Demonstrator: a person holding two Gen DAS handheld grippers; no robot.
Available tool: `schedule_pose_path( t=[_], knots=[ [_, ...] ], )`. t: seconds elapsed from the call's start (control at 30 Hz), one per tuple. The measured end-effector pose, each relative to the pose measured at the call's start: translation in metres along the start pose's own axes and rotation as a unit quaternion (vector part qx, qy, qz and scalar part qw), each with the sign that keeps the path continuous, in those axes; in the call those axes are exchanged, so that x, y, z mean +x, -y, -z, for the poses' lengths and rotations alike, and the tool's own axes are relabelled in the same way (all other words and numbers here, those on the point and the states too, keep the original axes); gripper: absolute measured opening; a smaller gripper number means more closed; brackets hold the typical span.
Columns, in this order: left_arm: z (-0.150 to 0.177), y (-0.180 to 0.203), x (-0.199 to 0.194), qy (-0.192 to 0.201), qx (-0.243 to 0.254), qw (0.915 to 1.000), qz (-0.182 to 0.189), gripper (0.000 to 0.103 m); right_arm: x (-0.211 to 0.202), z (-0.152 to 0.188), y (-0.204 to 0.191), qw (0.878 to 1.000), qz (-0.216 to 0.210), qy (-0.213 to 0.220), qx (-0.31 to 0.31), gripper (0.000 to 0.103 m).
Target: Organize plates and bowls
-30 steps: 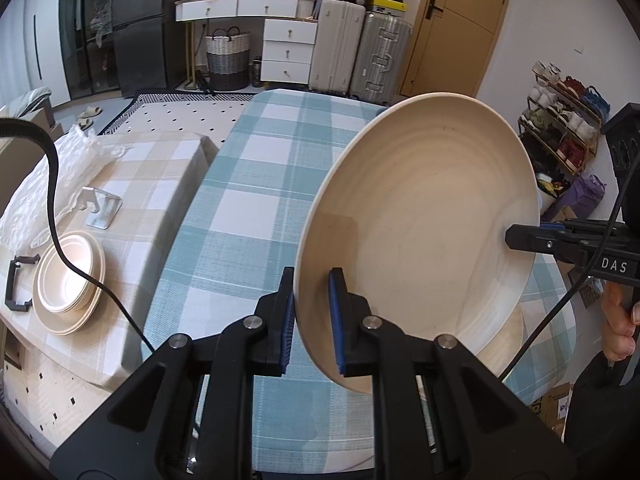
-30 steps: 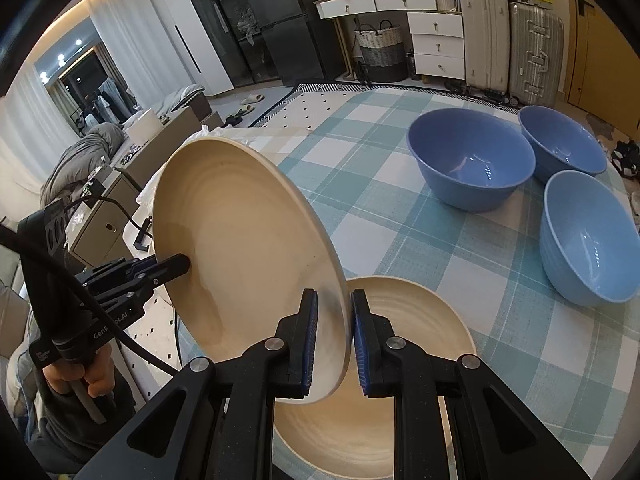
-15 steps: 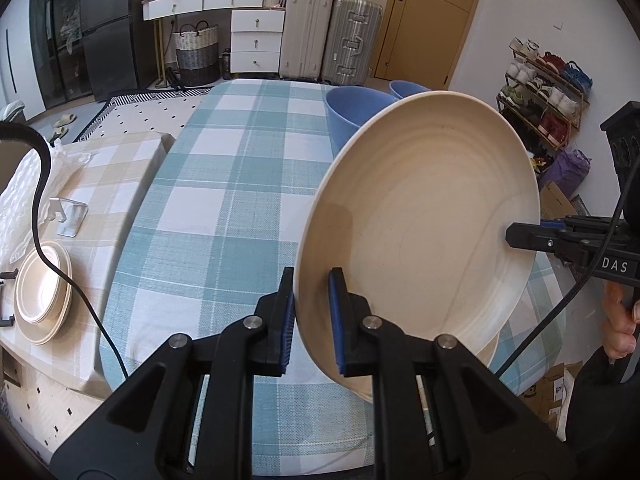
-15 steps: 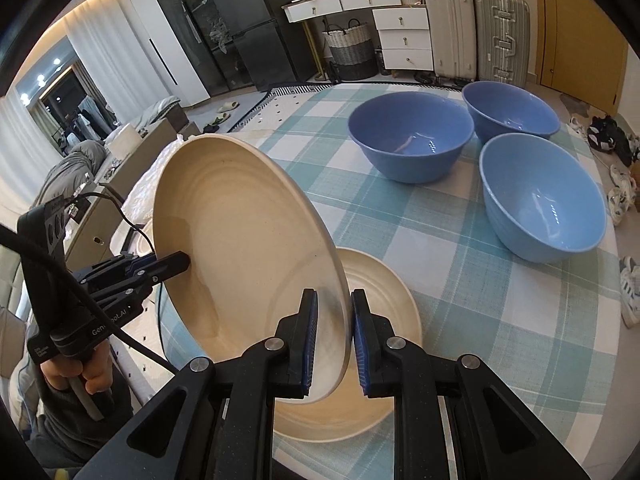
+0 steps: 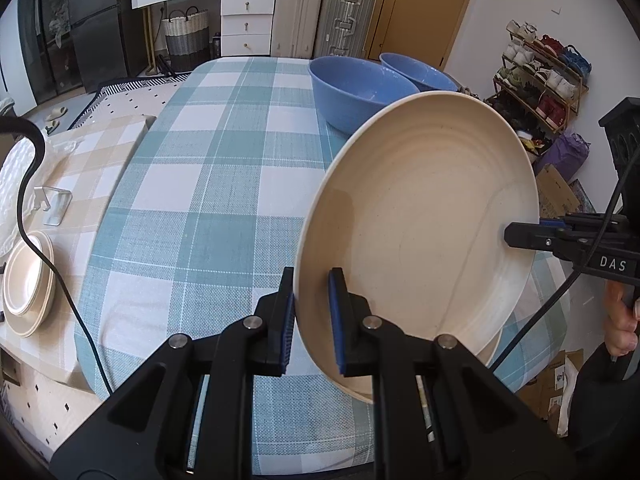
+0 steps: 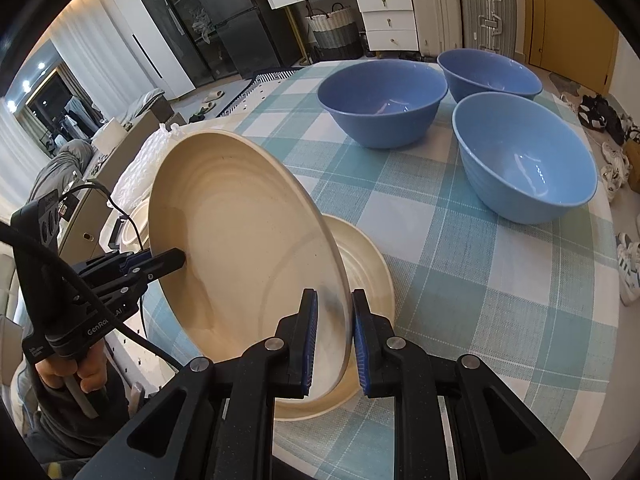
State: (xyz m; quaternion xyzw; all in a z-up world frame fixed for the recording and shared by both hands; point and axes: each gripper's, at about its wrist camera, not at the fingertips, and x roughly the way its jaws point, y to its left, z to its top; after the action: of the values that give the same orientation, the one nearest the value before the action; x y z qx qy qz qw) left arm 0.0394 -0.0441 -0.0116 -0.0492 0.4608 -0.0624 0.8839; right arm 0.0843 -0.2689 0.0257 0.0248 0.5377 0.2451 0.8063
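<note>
Checked cloth covers the desk [image 5: 208, 184], with suitcases [image 5: 324, 12] and drawers [image 5: 246, 20] far beyond it. Left tool [image 5: 311, 320] and right tool [image 6: 334, 334] are each clamped on opposite rims of one cream plate [image 5: 416, 232], held tilted in the air between them. Just under the plate a second plate [image 6: 360, 264] lies flat. Three blue bowls [image 6: 384, 100] sit well ahead of the right tool, close together

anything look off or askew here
Only the cream plate: held steeply tilted, nearly on edge, by the left tool and right tool above another plate. Nothing spilled or broken.
</note>
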Motion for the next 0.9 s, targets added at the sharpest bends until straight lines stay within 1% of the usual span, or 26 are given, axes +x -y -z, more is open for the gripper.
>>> schedule_pose_path(
  t=[0.1, 0.23, 0.5, 0.6, 0.7, 0.8, 0.9],
  knots=[
    [0.003, -0.002, 0.010, -0.011, -0.003, 0.9999, 0.004, 0.012, 0.007, 0.001, 0.002, 1.000, 0.004, -0.009, 0.001, 0.017],
    [0.007, -0.004, 0.022, -0.022, -0.010, 0.9997, 0.007, 0.013, 0.015, 0.002, 0.002, 1.000, 0.021, -0.016, -0.005, 0.017],
    [0.008, -0.002, 0.032, -0.024, -0.007, 0.9997, 0.002, 0.013, 0.026, 0.003, 0.001, 0.999, 0.048, -0.021, -0.011, 0.017],
    [0.008, -0.002, 0.038, -0.029, -0.008, 0.9995, -0.001, 0.013, 0.033, 0.004, -0.001, 0.997, 0.075, -0.025, -0.024, 0.017],
    [0.010, -0.004, 0.044, -0.033, -0.010, 0.9994, -0.002, 0.013, 0.038, 0.005, -0.005, 0.995, 0.092, -0.026, -0.034, 0.019],
    [0.012, -0.005, 0.050, -0.038, -0.009, 0.9992, -0.007, 0.013, 0.042, 0.007, -0.006, 0.994, 0.100, -0.032, -0.039, 0.019],
    [0.012, -0.003, 0.052, -0.031, -0.004, 0.9994, -0.018, 0.013, 0.046, 0.008, -0.008, 0.993, 0.107, -0.029, -0.046, 0.020]
  ],
)
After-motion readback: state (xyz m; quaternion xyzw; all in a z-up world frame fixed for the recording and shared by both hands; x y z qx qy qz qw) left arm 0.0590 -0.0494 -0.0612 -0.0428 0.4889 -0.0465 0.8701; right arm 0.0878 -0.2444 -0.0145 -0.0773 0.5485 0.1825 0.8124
